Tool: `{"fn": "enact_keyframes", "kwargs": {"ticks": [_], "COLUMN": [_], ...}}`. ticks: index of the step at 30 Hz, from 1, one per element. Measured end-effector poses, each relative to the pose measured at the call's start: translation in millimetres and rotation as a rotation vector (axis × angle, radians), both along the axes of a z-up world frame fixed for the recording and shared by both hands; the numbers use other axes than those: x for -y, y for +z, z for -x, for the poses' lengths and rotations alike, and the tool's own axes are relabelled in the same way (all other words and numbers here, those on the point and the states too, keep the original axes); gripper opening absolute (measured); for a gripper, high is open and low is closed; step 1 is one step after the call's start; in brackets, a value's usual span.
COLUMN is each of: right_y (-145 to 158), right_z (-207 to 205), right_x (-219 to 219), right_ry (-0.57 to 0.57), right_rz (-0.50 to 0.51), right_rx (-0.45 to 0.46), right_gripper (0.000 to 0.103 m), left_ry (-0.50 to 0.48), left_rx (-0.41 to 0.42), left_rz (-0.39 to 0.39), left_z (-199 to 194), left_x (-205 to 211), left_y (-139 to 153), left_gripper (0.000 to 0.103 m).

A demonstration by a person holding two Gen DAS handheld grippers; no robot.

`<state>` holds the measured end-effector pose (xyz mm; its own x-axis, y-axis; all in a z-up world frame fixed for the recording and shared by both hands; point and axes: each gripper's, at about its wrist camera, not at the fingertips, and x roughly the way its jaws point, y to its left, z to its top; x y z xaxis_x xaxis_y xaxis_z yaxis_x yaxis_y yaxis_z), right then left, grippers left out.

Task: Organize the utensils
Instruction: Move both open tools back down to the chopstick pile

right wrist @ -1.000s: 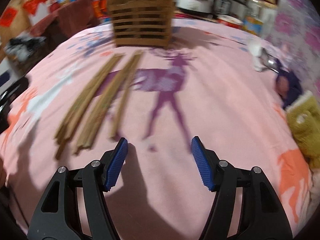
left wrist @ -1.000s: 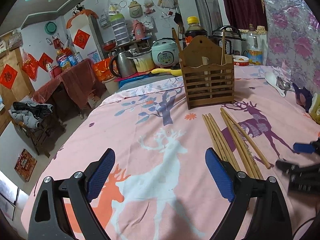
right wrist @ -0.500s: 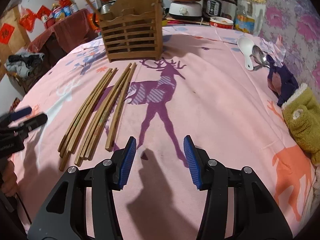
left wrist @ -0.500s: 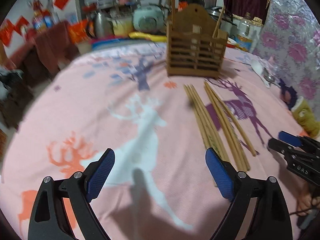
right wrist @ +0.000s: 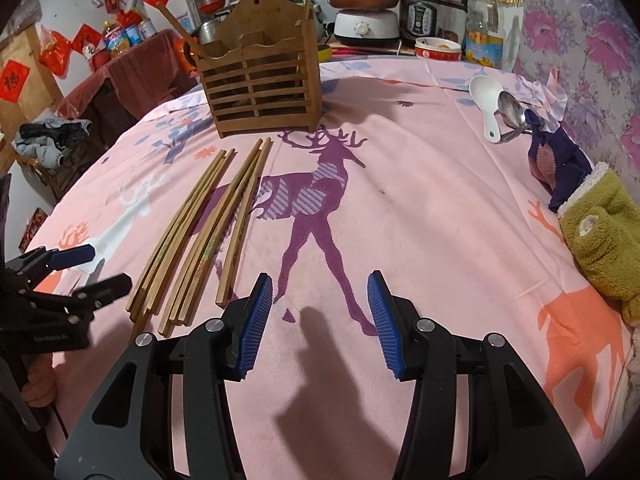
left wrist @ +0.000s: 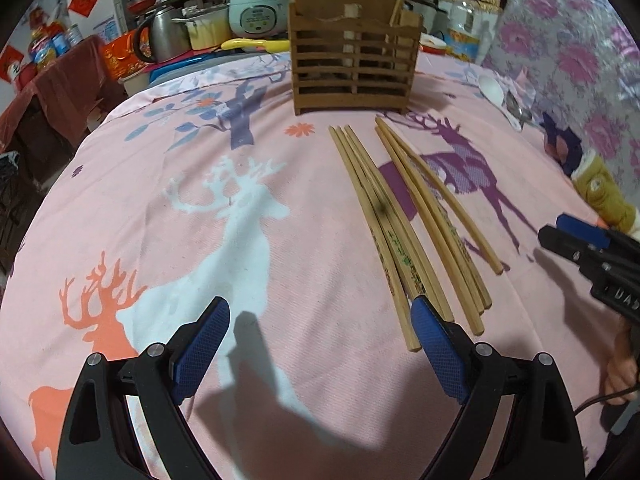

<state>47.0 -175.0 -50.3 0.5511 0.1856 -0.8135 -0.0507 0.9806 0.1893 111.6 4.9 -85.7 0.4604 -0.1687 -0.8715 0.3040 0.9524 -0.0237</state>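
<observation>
Item: chopsticks [left wrist: 404, 216], a loose bundle flat on the table [left wrist: 200, 200], long axis running from your fingers toward the wooden holder [left wrist: 354, 60]. Your left gripper [left wrist: 320, 344] is nearer, fingers spread wide and empty, its right finger [left wrist: 438, 350] just at the near ends. Your right gripper [right wrist: 320, 320], fingers half spread and empty, has the bundle to its left.

Bamboo chopsticks [left wrist: 404, 216] flat on counter in two loose bundles, tips toward slatted wooden holder [left wrist: 352, 60]; holder upright just beyond, few sticks inside; white spoon [right wrist: 486, 98] touching metal spoon [right wrist: 512, 110], well apart.
</observation>
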Motion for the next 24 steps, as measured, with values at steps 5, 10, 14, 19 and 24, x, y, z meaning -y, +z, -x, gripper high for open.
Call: {"fn": "enact_keyframes", "kwargs": {"ticks": [5,10,14,19,24], "right_y": [0.3,0.5,0.1,0.0,-0.1], "right_z": [0.5,1.0,1.1,2.4,5.2], "right_x": [0.2,0.1,1.5,-4.7,-26.8], "right_ry": [-0.001,-0.002,-0.011,0.023,0.124], "right_rz": [-0.002,0.000,0.004,-0.003,0.012], "right_rx": [0.001,0.000,0.002,0.010,0.020], "right_gripper": [0.050,0.050,0.050,0.043,0.038], "left_ry": [-0.025,-0.007,0.156,0.179,0.101], "left_rx": [0.001,0.002,0.048,0.025,0.080], "left_rz": [-0.025,-0.079,-0.146,-0.093,-0.182], "left_z": [1.5,-2.7,-13.6,-18.2,-8.7], "left_x": [5.6,8.8,-17.8,-30.5,-8.9], "left_y": [-2.0,-7.0,-3.2,-1.4,-1.1], "left_gripper": [0.090,0.092,0.090,0.077,0.074]}}
